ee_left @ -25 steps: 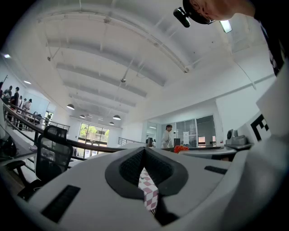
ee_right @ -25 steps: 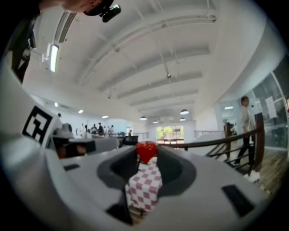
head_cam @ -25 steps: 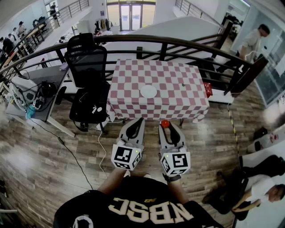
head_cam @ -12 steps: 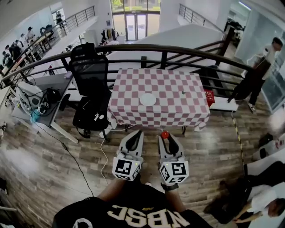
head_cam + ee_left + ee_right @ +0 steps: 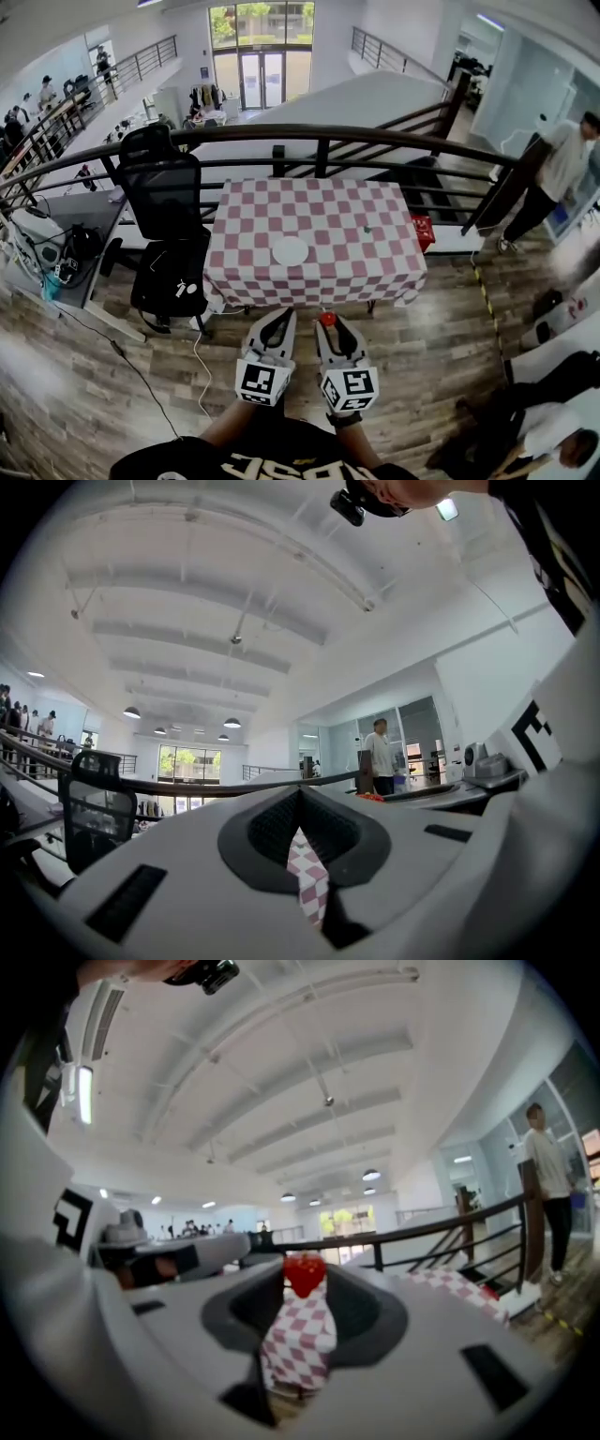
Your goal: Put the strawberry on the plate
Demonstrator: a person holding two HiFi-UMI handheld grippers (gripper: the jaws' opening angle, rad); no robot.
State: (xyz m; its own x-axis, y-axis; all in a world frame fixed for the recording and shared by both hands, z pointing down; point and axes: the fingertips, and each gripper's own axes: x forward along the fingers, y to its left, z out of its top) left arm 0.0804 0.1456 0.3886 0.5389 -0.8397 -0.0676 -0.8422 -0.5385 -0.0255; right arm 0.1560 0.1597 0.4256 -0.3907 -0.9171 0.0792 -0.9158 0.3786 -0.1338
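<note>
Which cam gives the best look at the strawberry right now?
Right gripper view: the strawberry sits large and red, pinched at the right gripper's jaw tips. Head view shows only a small red dot there. Left gripper view doesn't show it.

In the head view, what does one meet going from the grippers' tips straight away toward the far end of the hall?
strawberry → table → plate → railing → glass doors
</note>
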